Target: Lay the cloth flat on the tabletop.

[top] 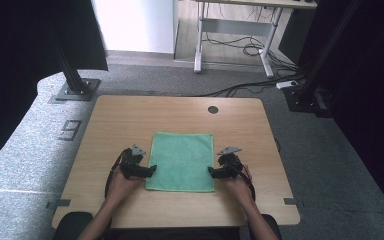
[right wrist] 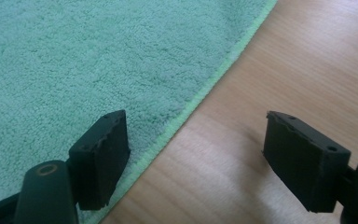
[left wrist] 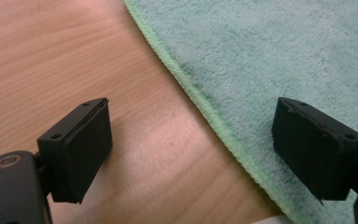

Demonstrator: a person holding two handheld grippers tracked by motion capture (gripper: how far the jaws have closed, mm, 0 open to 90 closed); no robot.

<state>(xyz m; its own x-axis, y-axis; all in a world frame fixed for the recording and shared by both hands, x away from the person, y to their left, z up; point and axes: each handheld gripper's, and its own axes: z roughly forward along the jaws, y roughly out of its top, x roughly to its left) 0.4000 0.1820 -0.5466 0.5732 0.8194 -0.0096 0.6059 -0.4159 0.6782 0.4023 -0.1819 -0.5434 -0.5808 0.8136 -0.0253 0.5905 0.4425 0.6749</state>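
A green terry cloth lies flat in the middle of the wooden table. My left gripper sits at the cloth's left edge near its front corner, jaws open and straddling the hem: one over the wood, one over the cloth. My right gripper mirrors it at the right edge, open, with the hem of the cloth running between its jaws. Neither pair of pads presses on the fabric. Both hands reach in from the near edge.
A round cable hole sits near the table's far edge. Black frame posts stand on the carpet at the far left and far right. A white desk frame with cables stands beyond the table.
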